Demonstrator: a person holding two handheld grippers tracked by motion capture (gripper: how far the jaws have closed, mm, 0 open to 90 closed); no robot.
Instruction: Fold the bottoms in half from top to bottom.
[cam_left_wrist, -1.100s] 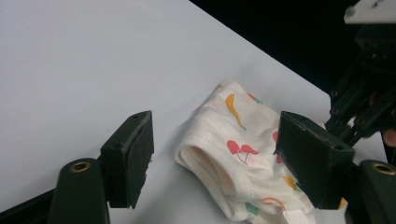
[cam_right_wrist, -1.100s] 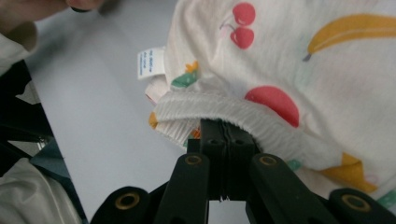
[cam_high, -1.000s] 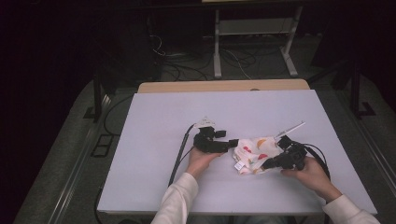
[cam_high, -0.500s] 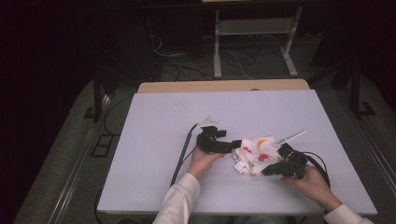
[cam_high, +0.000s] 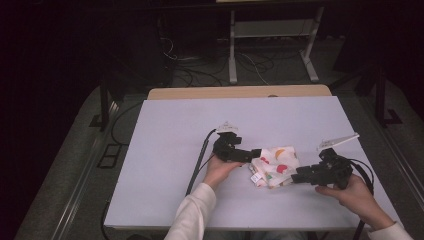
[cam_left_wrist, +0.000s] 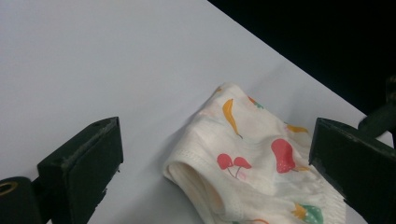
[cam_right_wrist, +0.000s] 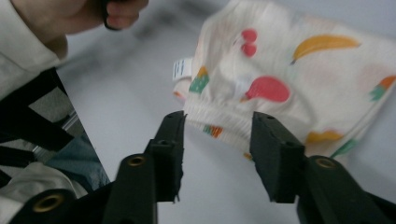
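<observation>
Two grippers flank a folded fruit-print cloth (cam_high: 274, 166) on the white table (cam_high: 175, 130).

Left gripper (cam_high: 256, 154): jaws have just been opening, now wide, pads clear of the cloth's left edge. Right gripper (cam_high: 295, 178): jaws have just been opening, now partly spread, nothing gripped; the cloth's hem lies just beyond the tips.

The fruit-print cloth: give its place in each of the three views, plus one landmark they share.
High view: the fruit-print cloth lies folded on the white table, between the two grippers.
Left gripper view: cloth at lower centre-right, between the open jaws.
Right gripper view: cloth across the upper right, just beyond the open jaws.
Shared landmark: the cloth's red strawberry print.
</observation>
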